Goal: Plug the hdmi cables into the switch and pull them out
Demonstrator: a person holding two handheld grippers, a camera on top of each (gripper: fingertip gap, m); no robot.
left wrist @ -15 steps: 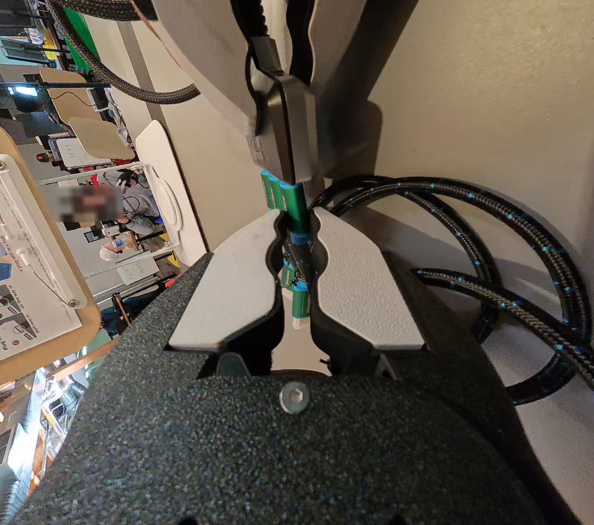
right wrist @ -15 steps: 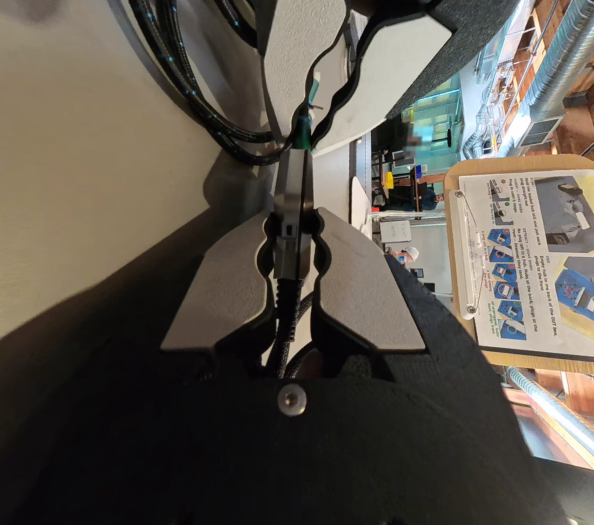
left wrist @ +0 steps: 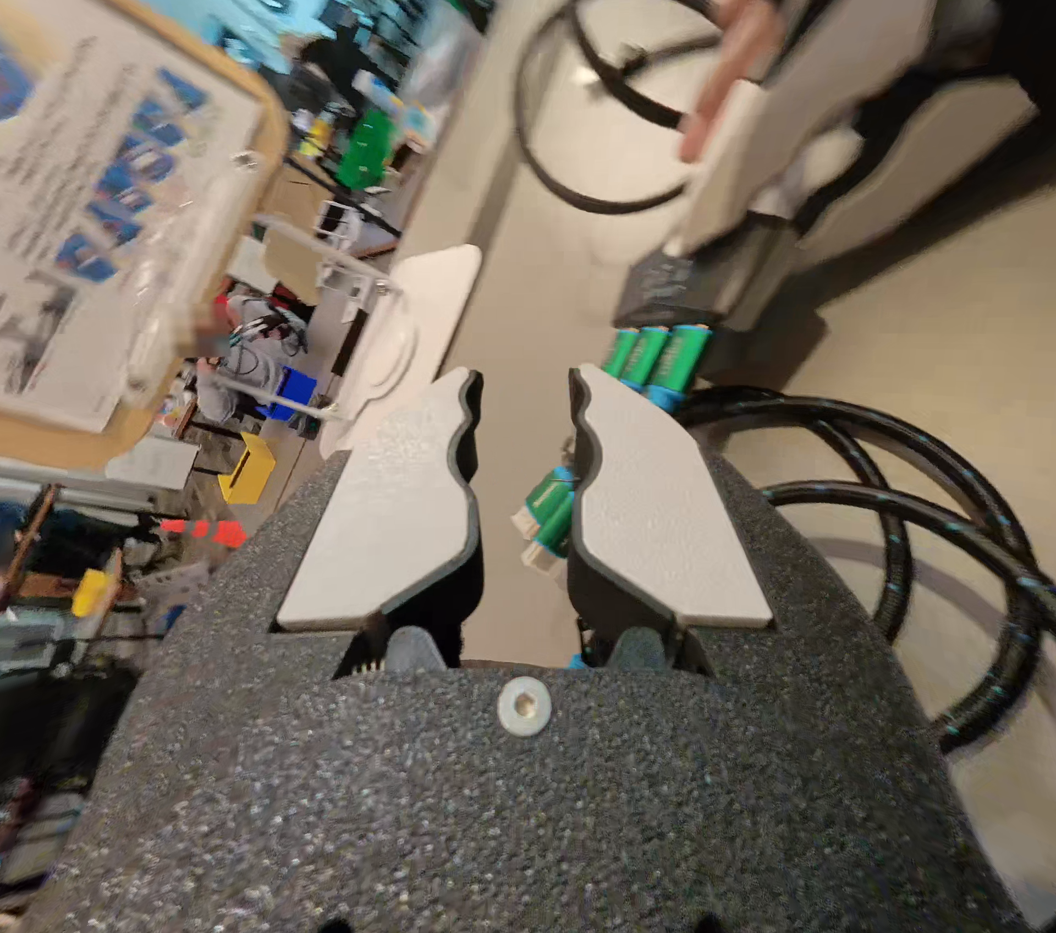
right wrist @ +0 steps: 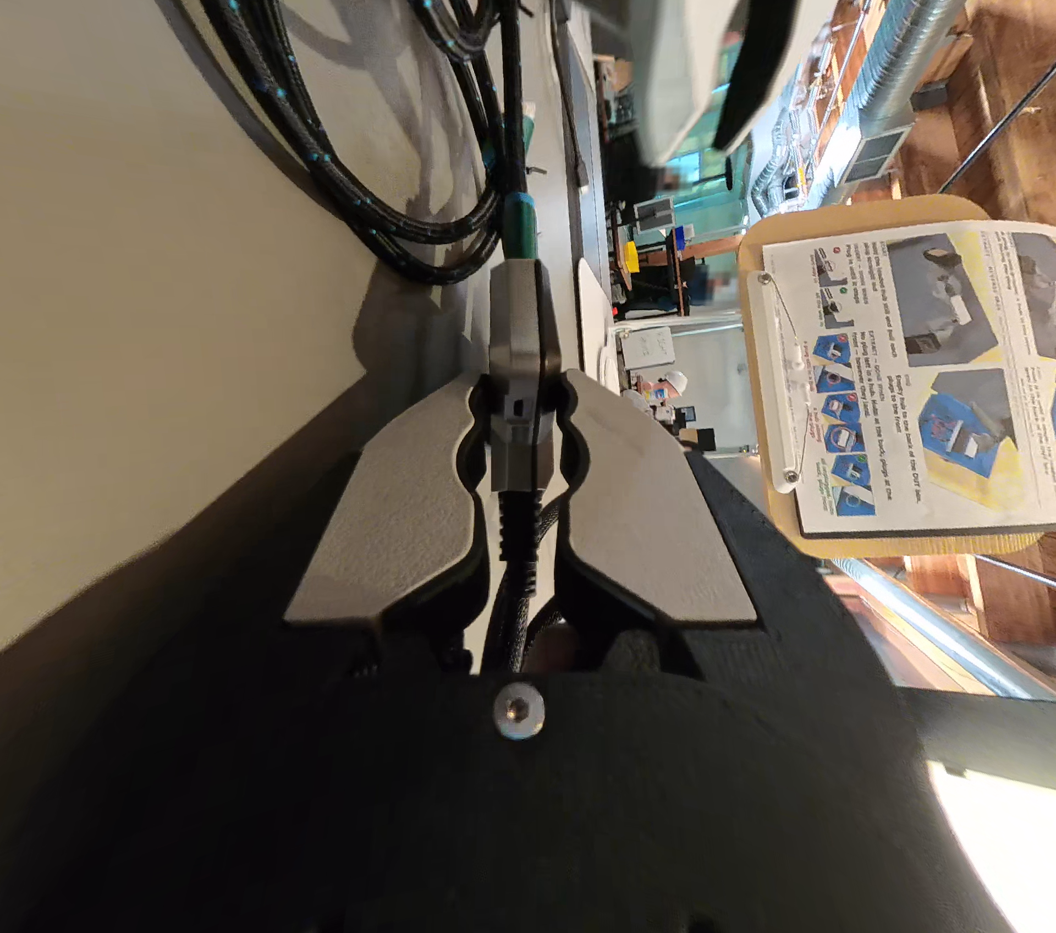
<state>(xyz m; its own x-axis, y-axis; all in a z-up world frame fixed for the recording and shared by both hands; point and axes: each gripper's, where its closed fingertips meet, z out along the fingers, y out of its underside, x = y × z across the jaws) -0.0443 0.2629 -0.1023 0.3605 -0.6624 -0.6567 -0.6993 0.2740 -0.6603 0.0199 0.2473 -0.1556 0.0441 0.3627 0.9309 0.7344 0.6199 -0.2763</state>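
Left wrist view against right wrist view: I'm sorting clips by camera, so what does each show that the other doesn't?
Only the left wrist view shows three green plugs side by side in the hub's end, two loose green plugs and the left gripper, jaws apart on nothing. Only the right wrist view shows the right gripper pressed on the grey hub with ceiling ducts behind. Both show the hub, black braided cables and the instruction board.

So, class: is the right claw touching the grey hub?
Touching. The right wrist view shows the right claw with both pads pressed against the grey hub.
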